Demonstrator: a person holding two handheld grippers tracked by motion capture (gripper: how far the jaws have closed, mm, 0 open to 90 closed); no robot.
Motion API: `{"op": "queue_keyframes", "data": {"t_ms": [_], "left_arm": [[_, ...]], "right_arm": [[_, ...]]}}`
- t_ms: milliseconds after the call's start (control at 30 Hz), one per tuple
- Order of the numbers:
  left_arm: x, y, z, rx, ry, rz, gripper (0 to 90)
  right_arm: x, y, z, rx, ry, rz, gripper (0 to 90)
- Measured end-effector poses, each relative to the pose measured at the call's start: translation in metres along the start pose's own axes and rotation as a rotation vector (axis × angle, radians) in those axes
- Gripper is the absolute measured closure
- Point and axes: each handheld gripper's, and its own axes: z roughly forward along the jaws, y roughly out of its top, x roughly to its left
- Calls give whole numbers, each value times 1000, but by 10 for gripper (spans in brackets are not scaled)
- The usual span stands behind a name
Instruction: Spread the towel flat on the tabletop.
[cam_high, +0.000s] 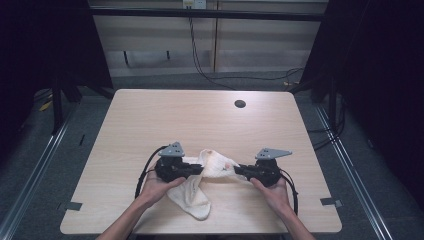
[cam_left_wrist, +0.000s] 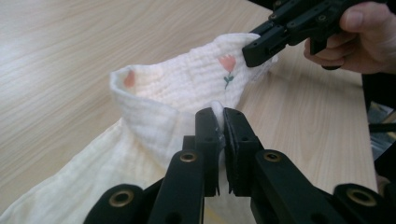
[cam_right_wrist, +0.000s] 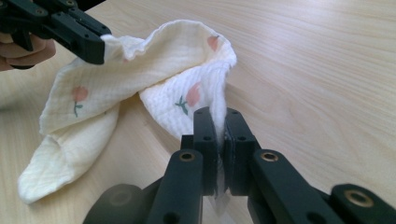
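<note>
You hold one cream muslin cloth (cam_high: 200, 185), crinkled and printed with small pink tulips on green stems, near the table's (cam_high: 150, 115) front edge, its middle bunched up between your hands and one end trailing toward you on the wood. Both of your tongs are clamped on it: the left gripper (cam_left_wrist: 219, 122) pinches a fold of its edge, and the right gripper (cam_right_wrist: 218, 122) pinches another edge on the right.

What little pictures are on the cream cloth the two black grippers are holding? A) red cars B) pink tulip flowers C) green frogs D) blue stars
B: the crinkly cream muslin cloth carries small pink tulip flowers with green stems, seen in both gripper views.
</note>
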Motion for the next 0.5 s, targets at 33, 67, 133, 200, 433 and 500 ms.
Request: {"op": "queue_keyframes", "data": {"t_ms": [33,67,133,200,433,500], "left_arm": [[1,0,-3,-6,2,-6,855],[2,0,-7,-12,8,-12,856],[5,0,-11,-30,9,-24,858],[7,0,-15,-35,15,-28,859],[9,3,-28,-54,29,-12,858],[9,4,-35,-75,34,-25,859]], "right_arm": [[1,1,-1,-6,4,2,853],[2,1,-2,-9,12,-1,853],[3,3,-4,-7,17,-8,853],[3,5,-6,-18,22,-9,853],[-3,10,-18,-60,21,10,833],[-3,11,-21,-69,23,12,841]]}}
